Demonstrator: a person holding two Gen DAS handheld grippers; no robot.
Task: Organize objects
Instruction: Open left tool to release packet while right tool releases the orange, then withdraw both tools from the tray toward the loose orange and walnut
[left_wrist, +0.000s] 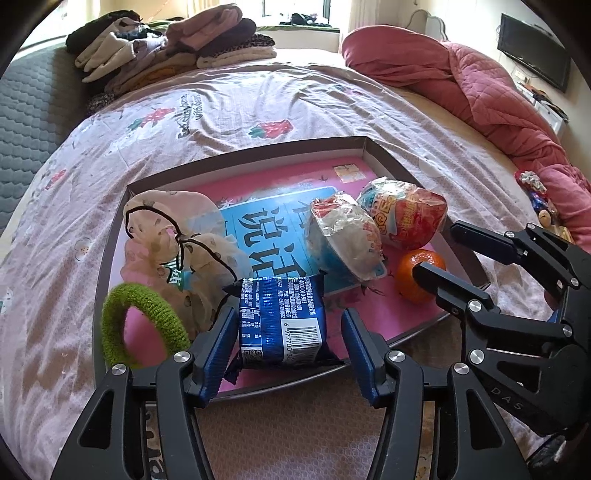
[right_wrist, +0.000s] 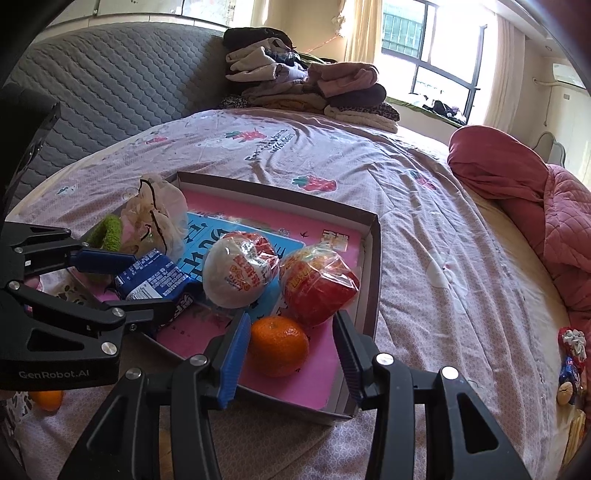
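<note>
A brown-rimmed tray with a pink floor lies on the bed. A blue snack packet rests flat in its near edge, between the fingers of my left gripper, which is open with a gap at the right pad. An orange sits in the tray's corner between the fingers of my right gripper, open, its right pad clear of the fruit. Also in the tray are a white wrapped egg, a red wrapped egg, a beige scrunchie and a green hair tie.
Folded clothes are piled at the far end of the bed and a red quilt is bunched along its right side. Small wrapped items lie at the right edge. A second orange sits on the sheet under my left gripper.
</note>
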